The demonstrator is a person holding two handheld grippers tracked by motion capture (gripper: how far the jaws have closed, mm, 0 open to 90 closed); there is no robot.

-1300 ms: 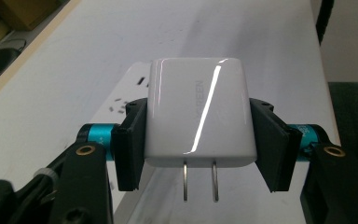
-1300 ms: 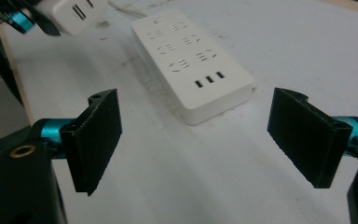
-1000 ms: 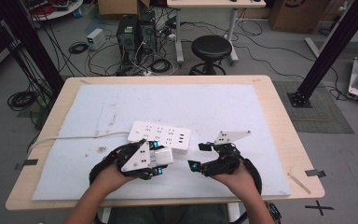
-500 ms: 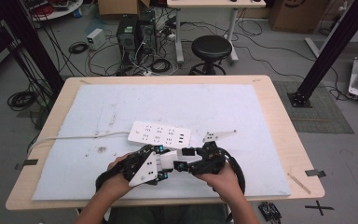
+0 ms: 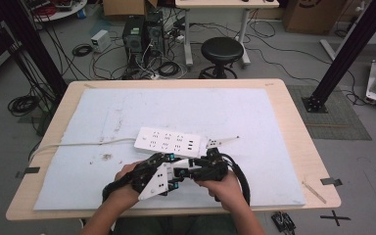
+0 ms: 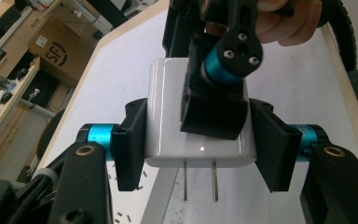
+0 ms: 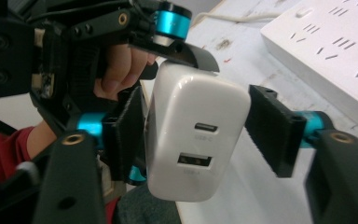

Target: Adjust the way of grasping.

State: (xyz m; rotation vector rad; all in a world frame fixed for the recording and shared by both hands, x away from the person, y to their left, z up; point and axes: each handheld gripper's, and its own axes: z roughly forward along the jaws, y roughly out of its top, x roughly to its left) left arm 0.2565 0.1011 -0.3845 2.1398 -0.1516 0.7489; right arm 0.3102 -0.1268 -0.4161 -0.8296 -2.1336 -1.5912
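A lab or workshop is showing here. Desktop computers (image 5: 141,35) are sitting on the grey floor at the upper middle of the frame, with loose cables (image 5: 81,49) lying around them. A round black stool (image 5: 222,50) is standing beyond the bench (image 5: 293,112), black frame posts (image 5: 345,54) are rising at the sides, and cardboard boxes (image 5: 307,14) are standing along the top edge.

Even indoor light, soft close-up focus

Counted on the table (image 5: 284,105): one white power strip (image 5: 168,142) at twelve o'clock from the hands, one white charger (image 6: 198,121) with two prongs (image 6: 200,179) and two ports (image 7: 200,143), two grippers, left (image 5: 169,171) and right (image 5: 196,169); beyond the table at twelve o'clock, one black stool (image 5: 221,50).
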